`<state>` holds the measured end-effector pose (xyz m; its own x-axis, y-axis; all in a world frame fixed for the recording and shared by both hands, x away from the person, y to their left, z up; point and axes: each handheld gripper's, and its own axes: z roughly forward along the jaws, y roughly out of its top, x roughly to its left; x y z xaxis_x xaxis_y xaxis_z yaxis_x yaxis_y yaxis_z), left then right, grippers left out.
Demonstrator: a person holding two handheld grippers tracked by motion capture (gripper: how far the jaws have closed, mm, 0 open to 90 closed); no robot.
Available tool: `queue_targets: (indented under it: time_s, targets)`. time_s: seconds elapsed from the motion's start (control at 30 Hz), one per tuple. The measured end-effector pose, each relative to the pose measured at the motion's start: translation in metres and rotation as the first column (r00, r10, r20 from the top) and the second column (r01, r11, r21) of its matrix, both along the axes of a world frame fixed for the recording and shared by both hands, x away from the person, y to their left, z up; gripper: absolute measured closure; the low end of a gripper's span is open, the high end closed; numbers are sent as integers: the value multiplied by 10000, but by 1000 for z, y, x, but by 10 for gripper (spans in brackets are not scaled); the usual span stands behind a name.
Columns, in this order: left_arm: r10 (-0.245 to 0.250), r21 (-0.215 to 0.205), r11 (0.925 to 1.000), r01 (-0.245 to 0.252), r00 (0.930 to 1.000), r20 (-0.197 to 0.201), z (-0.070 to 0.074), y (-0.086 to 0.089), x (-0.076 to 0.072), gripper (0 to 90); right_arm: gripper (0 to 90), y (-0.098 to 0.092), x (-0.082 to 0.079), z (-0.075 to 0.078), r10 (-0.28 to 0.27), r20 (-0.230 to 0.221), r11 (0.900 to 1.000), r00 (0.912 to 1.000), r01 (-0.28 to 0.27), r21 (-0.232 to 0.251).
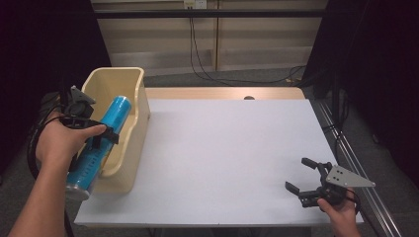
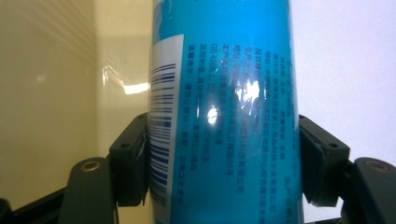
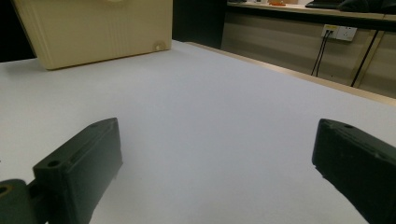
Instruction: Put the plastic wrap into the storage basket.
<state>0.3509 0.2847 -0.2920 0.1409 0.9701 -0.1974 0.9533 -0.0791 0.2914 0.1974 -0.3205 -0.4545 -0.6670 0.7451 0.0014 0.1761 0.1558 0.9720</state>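
Note:
A tall blue can with a silver base and printed label hangs tilted over the cream plastic bin at the table's left edge. My left gripper is shut on the can's middle, one black pad pressing each side of it. The can's top leans toward the bin's opening, its base points back at the person. My right gripper rests low near the table's front right corner, jaws wide apart with nothing between them, and its own view looks across the table toward the bin.
The white tabletop spreads between the bin and the right gripper. A wooden strip runs along the far edge. Cables hang behind the table, and a metal rail lines the right side.

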Motion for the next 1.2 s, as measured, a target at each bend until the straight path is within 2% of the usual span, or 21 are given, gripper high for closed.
queue_targets:
  time_s: [0.07, 0.27, 0.47, 0.53, 0.57, 0.6, 0.63, 0.67, 0.73, 0.77, 0.83, 1.0, 1.1, 1.2]
  targets:
    - [161, -117, 9998, -163, 9998, -132, -1, 0, 1, 314, 11, 0, 0, 0, 14, -4, 10000, 10000, -14, 9]
    - [42, 15, 10000, -42, 10000, -23, 2, -3, 2, 309, 11, 0, 0, 0, 20, 2, 10000, 10000, -20, 16]
    - [-70, 302, 9995, 74, 9999, -149, 3, -5, 4, 308, 11, 0, 0, 0, 31, 15, 10000, 10000, -31, -3]
    - [34, 226, 9997, -35, 10000, 44, 7, -4, 3, 311, 11, 0, 0, 0, 28, 17, 10000, 10000, -28, 2]
    - [212, -31, 9998, -210, 9985, 508, 12, -2, 2, 326, 11, 0, 0, 0, 20, 7, 10000, 10000, -20, 19]
    - [418, -541, 9978, -378, 9964, 740, 20, 0, 2, 394, 11, 0, 0, 0, 23, 4, 10000, 10000, -23, 31]
    - [482, -874, 9954, -396, 9939, 987, 28, 2, 1, 389, 11, -1, 0, 0, 25, -11, 10000, 10000, -25, 3]
    - [465, -843, 9958, -369, 9923, 1149, 34, 2, 0, 370, 11, 0, 0, -1, 33, -8, 10000, 10000, -33, 4]
    - [292, -675, 9975, -217, 9932, 1129, 42, 0, -1, 359, 11, 1, 0, 0, 40, -16, 10000, 10000, -40, 25]
    - [285, -729, 9971, -201, 9928, 1166, 43, -3, -1, 355, 11, 1, 0, 0, 66, 13, 10000, 10000, -66, -6]
    - [188, -919, 9957, -66, 9911, 1320, 43, -6, -1, 350, 11, 2, 0, 1, 66, 41, 10000, 10000, -66, 16]
    - [6, -996, 9949, 134, 9902, 1397, 42, -13, -1, 342, 11, 1, -1, 1, 59, 56, 10000, 10000, -59, 4]
    - [24, -1168, 9930, 169, 9865, 1635, 46, -16, -1, 334, 11, 0, 0, 0, 13, 52, 10000, 10000, -13, 13]
    - [-220, -1277, 9907, 467, 9819, 1879, 48, -24, -3, 324, 11, 0, 1, 0, 0, 54, 10000, 10000, 0, 39]
